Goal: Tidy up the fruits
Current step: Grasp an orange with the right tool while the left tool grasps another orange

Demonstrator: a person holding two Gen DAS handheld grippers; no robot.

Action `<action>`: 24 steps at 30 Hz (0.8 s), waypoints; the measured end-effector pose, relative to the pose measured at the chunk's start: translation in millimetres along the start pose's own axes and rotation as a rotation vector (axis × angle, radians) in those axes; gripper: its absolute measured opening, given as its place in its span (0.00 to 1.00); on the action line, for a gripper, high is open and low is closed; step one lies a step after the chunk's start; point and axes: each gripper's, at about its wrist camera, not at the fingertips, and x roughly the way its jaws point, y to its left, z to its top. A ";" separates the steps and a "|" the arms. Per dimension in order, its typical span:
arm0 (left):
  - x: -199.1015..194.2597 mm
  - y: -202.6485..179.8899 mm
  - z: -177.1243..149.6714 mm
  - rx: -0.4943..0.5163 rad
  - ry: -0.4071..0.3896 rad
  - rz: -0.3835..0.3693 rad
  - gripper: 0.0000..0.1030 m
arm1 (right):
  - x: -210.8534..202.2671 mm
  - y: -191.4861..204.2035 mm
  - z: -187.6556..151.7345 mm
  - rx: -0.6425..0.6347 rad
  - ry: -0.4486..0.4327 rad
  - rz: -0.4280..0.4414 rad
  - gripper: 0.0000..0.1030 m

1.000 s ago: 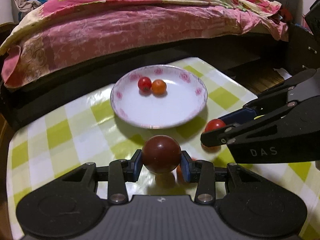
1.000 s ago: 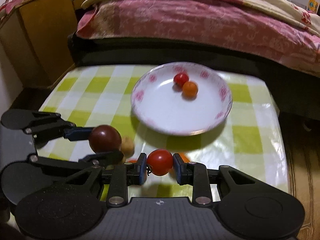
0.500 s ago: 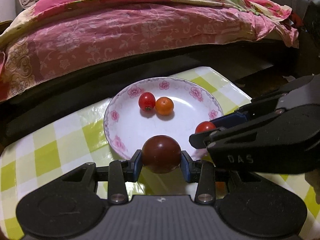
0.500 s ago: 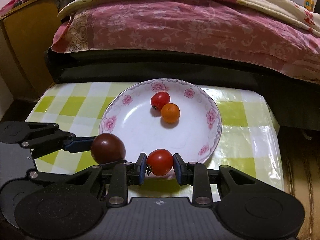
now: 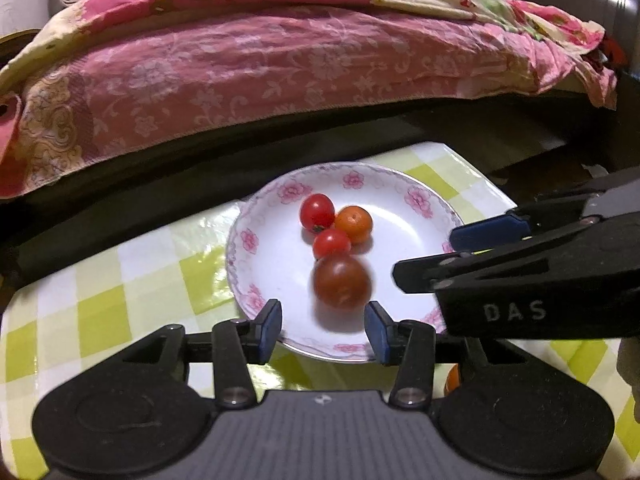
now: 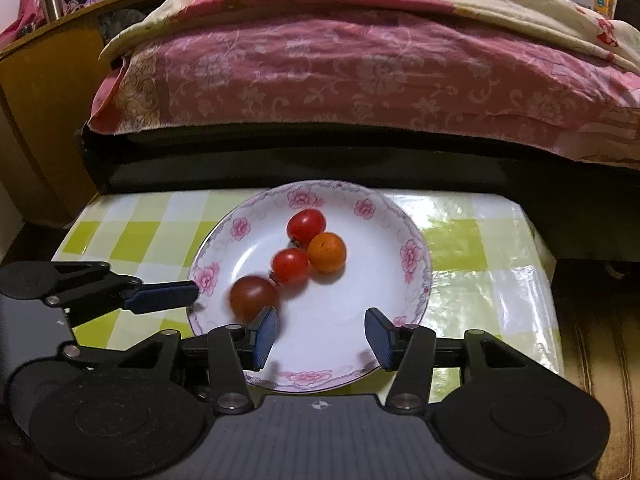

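Nearest, the left gripper (image 5: 322, 321) and the right gripper (image 6: 321, 332) have just been opening, jaws apart, nothing between them. Beyond, in the white flower-rimmed plate (image 5: 416, 200), lies a blurred dark maroon round tomato (image 5: 341, 281) (touching a small red tomato (image 5: 331, 242)), then another red tomato (image 5: 317, 211) beside an orange one (image 5: 353, 223).

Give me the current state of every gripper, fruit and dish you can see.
Left gripper: open, jaws just opened, empty.
Right gripper: open, jaws just opened, empty.
Dark red tomato: released, blurred, in plate.
Small red tomato: released, in plate.
Red tomato: resting in plate.
Orange tomato: resting in plate.
Floral plate: upright on table.
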 end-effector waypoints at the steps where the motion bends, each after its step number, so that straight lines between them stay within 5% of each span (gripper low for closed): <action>1: -2.5 1.3 0.6 -0.004 -0.005 0.004 0.53 | -2.3 -1.5 0.3 0.009 -0.006 -0.002 0.45; 7: -19.8 14.0 -0.8 -0.047 -0.028 0.061 0.53 | -20.5 -1.1 0.8 0.037 -0.030 -0.010 0.45; 12: -39.0 29.8 -10.1 -0.095 -0.033 0.092 0.53 | -47.4 29.9 -7.7 -0.073 -0.071 0.034 0.45; 24: -65.5 13.5 -65.7 -0.030 0.059 0.014 0.53 | -51.6 28.1 -48.7 -0.083 0.039 -0.019 0.46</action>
